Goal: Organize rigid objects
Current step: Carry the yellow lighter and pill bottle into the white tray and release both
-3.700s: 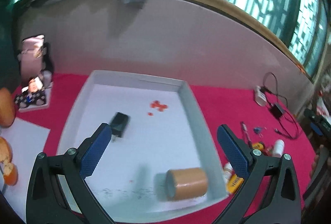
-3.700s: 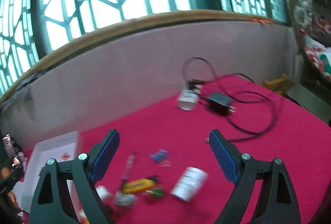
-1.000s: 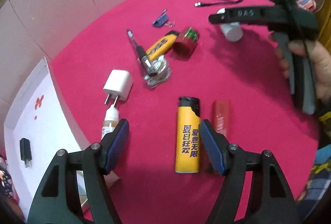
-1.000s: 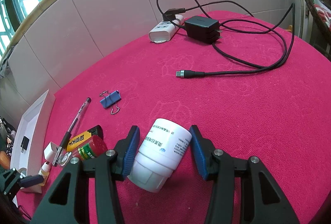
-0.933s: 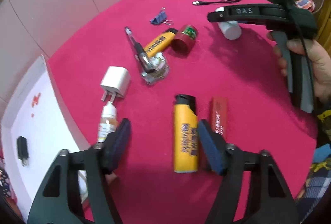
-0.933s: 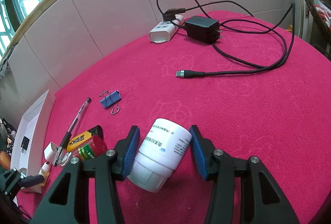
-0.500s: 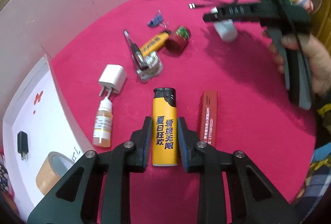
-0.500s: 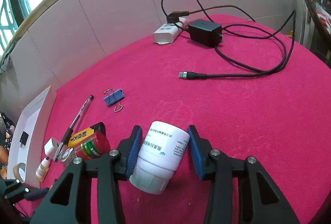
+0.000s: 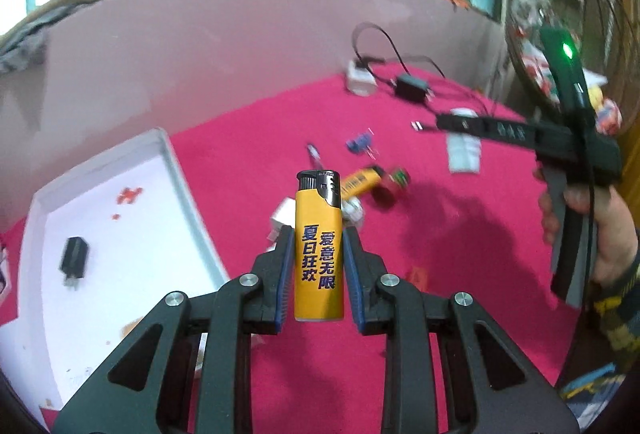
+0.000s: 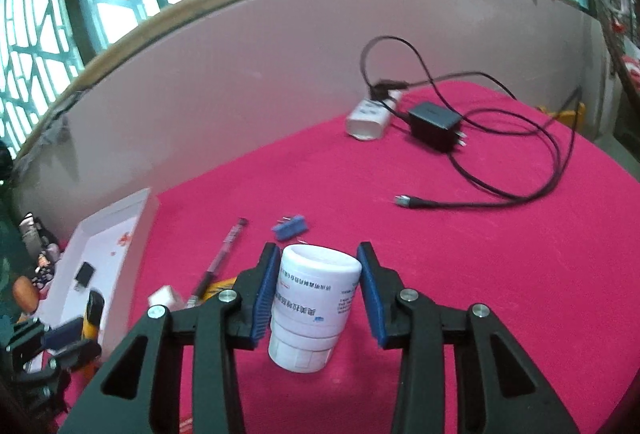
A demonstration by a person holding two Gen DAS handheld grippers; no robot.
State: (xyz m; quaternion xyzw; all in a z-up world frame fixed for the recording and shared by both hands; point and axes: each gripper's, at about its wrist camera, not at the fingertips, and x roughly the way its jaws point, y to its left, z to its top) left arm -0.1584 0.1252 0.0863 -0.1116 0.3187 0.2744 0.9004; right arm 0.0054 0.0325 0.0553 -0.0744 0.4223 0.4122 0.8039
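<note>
My left gripper (image 9: 318, 234) is shut on a yellow lighter (image 9: 319, 246) with dark blue print, held upright above the red cloth. My right gripper (image 10: 318, 250) has a white pill bottle (image 10: 312, 298) between its blue pads, cap end toward the camera and clear of the cloth; its jaws are closing on it. The left wrist view shows that bottle (image 9: 463, 149) blurred at the right, with a hand (image 9: 576, 226) on the right gripper's handle. A white tray (image 9: 176, 169) lies to the left, holding a black plug (image 9: 74, 260).
On the cloth lie a pen (image 10: 224, 258), a blue binder clip (image 10: 290, 228), a second yellow lighter (image 9: 360, 179), a red-green can (image 9: 396, 179) and a white plug (image 9: 284, 213). A power strip (image 10: 370, 119) and a black charger (image 10: 434, 125) with cable sit at the back.
The left jaws went from open around the lighter to shut on it, then lifted it off the cloth. The right gripper tightened on the white bottle and raised it.
</note>
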